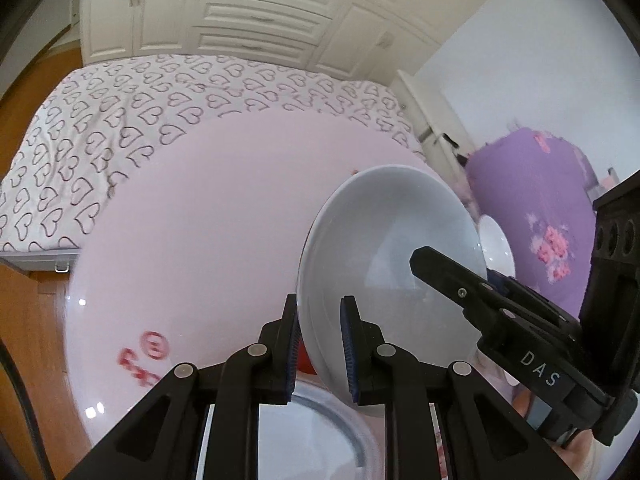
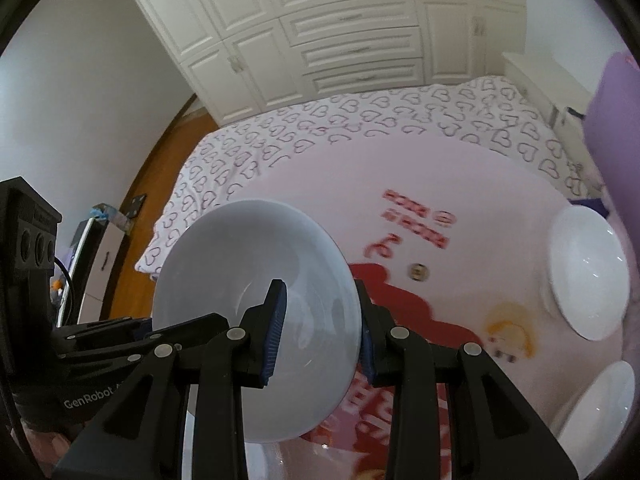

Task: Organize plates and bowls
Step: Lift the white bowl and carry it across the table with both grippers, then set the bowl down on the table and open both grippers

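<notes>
A white bowl (image 1: 384,256) hangs tilted above the round pink table (image 1: 192,240), held by both grippers at once. My left gripper (image 1: 320,344) is shut on the bowl's near-left rim. In the same view one finger (image 1: 448,280) of the right gripper reaches into the bowl from the right. In the right wrist view my right gripper (image 2: 320,336) is shut on the wall of the bowl (image 2: 240,264), one pad inside and one outside. The left gripper's fingers (image 2: 120,328) meet the bowl at its left edge. A plate (image 1: 320,420) lies below.
Another white bowl (image 2: 588,276) and a white plate (image 2: 600,408) sit at the table's right side. A purple flowered cloth (image 1: 532,200) stands beyond the table's right. Behind the table are a bed with heart-print sheets (image 1: 120,120) and white wardrobes (image 2: 340,32).
</notes>
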A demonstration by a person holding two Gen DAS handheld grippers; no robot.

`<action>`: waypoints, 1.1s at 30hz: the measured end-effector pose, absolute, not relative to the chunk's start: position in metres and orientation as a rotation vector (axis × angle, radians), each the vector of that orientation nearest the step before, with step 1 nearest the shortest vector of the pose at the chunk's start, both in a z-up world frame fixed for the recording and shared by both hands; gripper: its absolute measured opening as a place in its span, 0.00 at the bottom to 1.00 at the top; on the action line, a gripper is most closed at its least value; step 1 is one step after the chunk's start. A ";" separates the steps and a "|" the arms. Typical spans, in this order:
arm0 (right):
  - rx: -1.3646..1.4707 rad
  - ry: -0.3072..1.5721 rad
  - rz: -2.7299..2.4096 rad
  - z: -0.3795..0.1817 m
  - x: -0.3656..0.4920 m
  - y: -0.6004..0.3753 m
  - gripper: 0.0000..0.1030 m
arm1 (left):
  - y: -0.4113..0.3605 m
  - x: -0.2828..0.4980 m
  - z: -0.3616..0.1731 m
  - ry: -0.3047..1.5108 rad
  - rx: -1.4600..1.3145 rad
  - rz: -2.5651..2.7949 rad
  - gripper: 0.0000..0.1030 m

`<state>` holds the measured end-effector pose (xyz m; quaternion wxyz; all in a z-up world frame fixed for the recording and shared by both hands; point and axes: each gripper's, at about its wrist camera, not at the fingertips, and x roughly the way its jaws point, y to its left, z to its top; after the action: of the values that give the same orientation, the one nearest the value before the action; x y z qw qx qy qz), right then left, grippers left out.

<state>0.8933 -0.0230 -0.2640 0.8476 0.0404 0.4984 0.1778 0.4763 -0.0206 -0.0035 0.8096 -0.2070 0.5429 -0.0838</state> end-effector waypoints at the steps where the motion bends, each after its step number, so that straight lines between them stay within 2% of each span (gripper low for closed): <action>1: 0.085 1.054 0.381 -0.264 0.896 -0.017 0.32 | -0.014 0.476 -0.002 1.160 -0.445 -0.172 0.14; 13: 0.110 1.136 0.426 -0.295 0.924 0.031 0.32 | 0.033 0.484 0.001 1.176 -0.443 -0.088 0.14; 25: 0.118 1.189 0.431 -0.322 0.939 0.045 0.32 | 0.026 0.513 -0.023 1.221 -0.442 -0.053 0.14; 32: 0.117 1.179 0.426 -0.320 0.940 0.046 0.34 | 0.021 0.518 -0.029 1.211 -0.410 -0.058 0.15; 33: 0.120 1.179 0.426 -0.320 0.940 0.045 0.38 | 0.022 0.517 -0.030 1.211 -0.410 -0.060 0.16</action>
<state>0.9397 0.0453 -0.3199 0.8083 0.0561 0.5511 0.1994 0.5172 0.0218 -0.0301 0.8022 -0.1912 0.5650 -0.0278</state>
